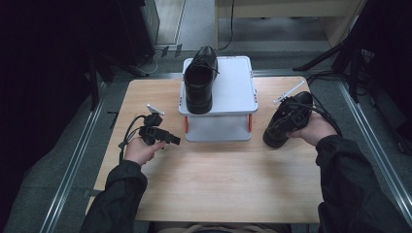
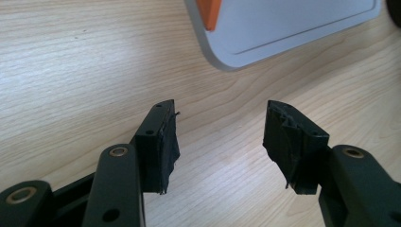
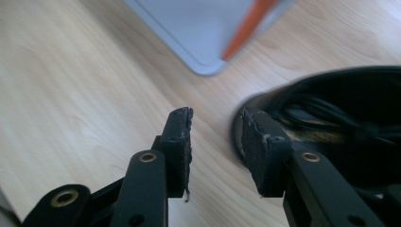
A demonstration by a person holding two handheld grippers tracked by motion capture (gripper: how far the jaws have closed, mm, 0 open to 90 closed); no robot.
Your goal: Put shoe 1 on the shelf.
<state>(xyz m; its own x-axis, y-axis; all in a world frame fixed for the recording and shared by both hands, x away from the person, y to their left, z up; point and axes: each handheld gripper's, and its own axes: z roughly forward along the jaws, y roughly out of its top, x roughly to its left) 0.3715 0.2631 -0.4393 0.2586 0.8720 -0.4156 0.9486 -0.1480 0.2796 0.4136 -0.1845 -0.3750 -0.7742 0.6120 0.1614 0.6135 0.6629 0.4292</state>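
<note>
Wooden table [image 1: 214, 170]: left gripper [image 2: 217, 137] fingers wide, empty; right gripper [image 3: 215, 142] fingers gapped beside shoe [image 3: 331, 113].

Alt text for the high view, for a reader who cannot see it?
A person at a wooden table holds a gripper in each hand; the right gripper is at a black shoe on the table. A second black shoe stands on a small white stand. The left gripper is open.
</note>
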